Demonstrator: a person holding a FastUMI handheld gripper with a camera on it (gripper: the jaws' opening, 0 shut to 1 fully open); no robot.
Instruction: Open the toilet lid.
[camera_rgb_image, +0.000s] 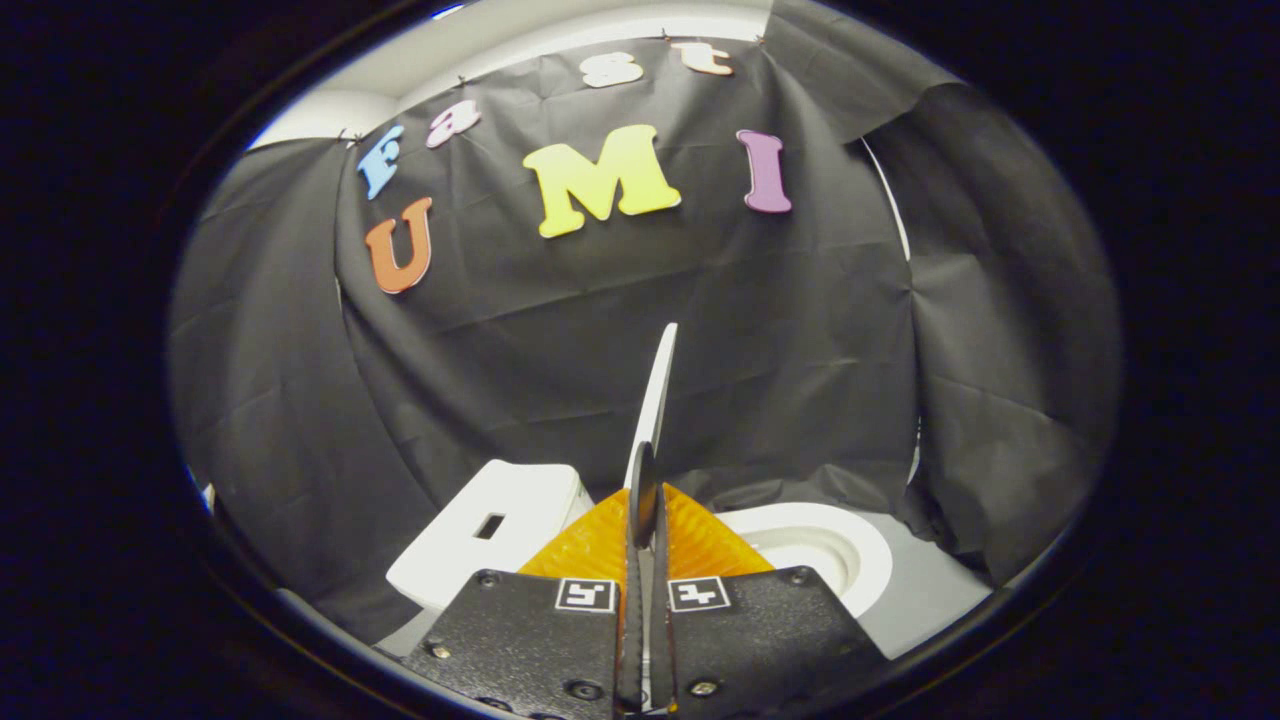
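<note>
Tongs (648, 520) clenched on toilet lid (655, 395); both fingers (600, 545) press its thin edge, one per side. Lid stands raised, nr upright, seen edge-on, rising straight ahead btwn the fingers and beyond them. Toilet tank (490, 535) sits left of the fingers, w/ a small dark slot on top. Open toilet bowl (830, 550) lies right of the fingers, rim exposed. Black cloth wall (780, 340) hangs far behind, draped to both sides.

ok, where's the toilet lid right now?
Gripper view: the toilet lid stands edge-on, pinched between the fingers, rising ahead of them, tank to its left and bowl to its right.
</note>
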